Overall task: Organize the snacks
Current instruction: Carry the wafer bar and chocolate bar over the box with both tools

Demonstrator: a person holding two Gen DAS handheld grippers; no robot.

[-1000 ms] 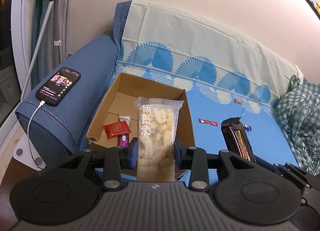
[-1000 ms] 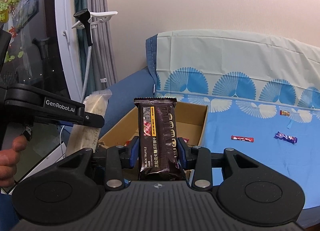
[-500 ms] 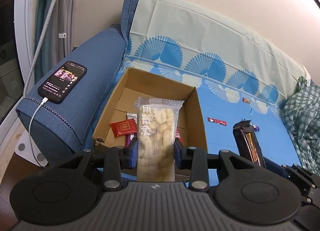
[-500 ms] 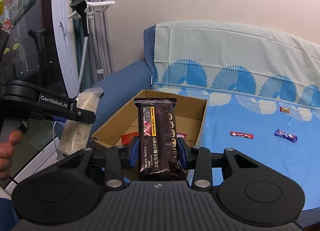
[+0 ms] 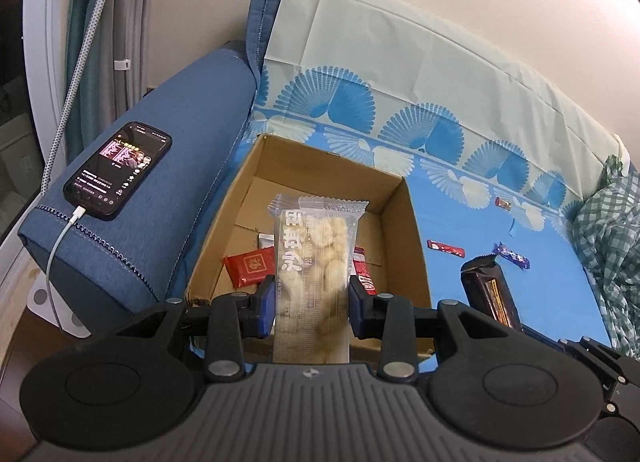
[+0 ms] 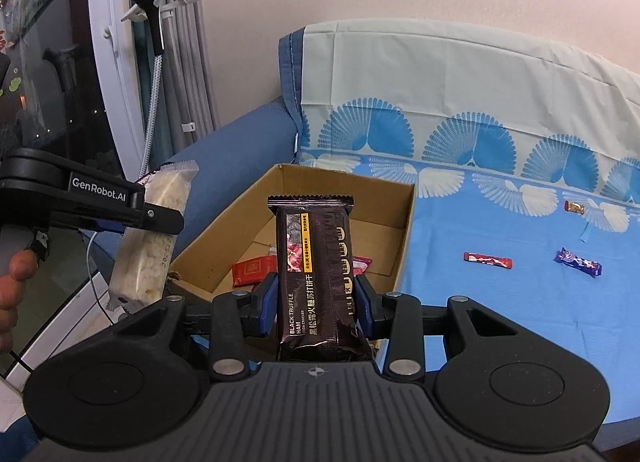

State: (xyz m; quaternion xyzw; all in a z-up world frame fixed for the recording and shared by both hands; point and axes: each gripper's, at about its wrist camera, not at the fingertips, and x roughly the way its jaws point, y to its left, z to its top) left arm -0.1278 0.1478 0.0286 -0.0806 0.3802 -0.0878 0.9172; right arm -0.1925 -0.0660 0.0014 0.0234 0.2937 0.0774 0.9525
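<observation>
the left gripper point(image 5: 312, 312) clamps a clear pack of pale snacks point(image 5: 314, 262) above the cardboard box point(image 5: 414, 246); the right gripper point(image 6: 316, 308) clamps a dark cracker pack point(image 6: 316, 274) just beside the box's near edge.

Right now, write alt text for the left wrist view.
The left claw grips a clear pack of pale puffed snacks above an open cardboard box holding a few small packets. The box sits on a blue fan-patterned cover; a charging phone lies on the sofa arm.
</observation>
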